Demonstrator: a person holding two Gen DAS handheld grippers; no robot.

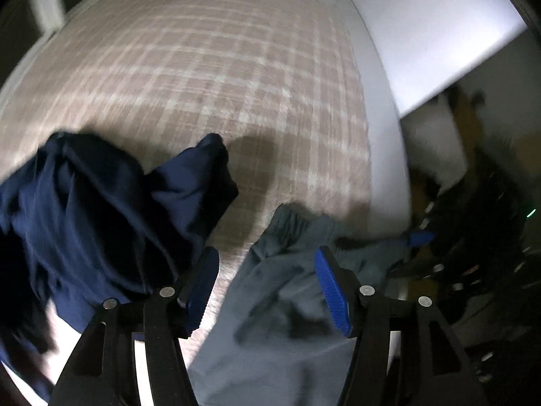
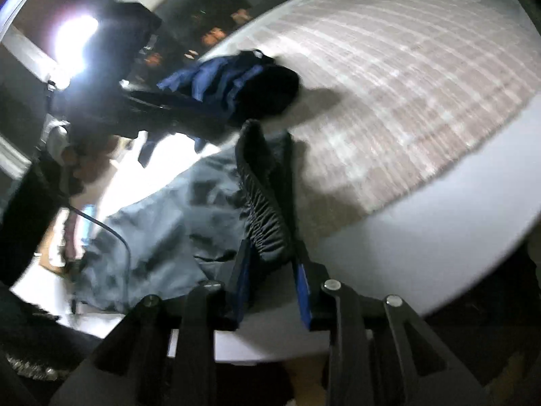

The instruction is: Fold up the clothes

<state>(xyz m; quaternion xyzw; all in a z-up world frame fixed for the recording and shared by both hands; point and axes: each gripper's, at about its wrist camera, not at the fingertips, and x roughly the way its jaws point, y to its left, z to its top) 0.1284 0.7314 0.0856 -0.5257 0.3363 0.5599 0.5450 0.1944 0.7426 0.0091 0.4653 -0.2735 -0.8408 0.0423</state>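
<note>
Grey trousers (image 2: 175, 223) are bunched at the near edge of your plaid bedspread (image 1: 203, 67), and your right gripper (image 2: 270, 270) is clamped on their elastic waistband (image 2: 267, 203). Your left gripper (image 1: 267, 291) hangs wide apart over them, holding nothing. The navy garment (image 1: 101, 203) sits crumpled just left.

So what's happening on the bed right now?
A person is sorting clothes with two handheld grippers. The right gripper is clamped on the gathered elastic waistband of the grey-blue pants. The left gripper is open above them, holding nothing. A crumpled navy garment lies beside them on the beige plaid bedspread.
</note>
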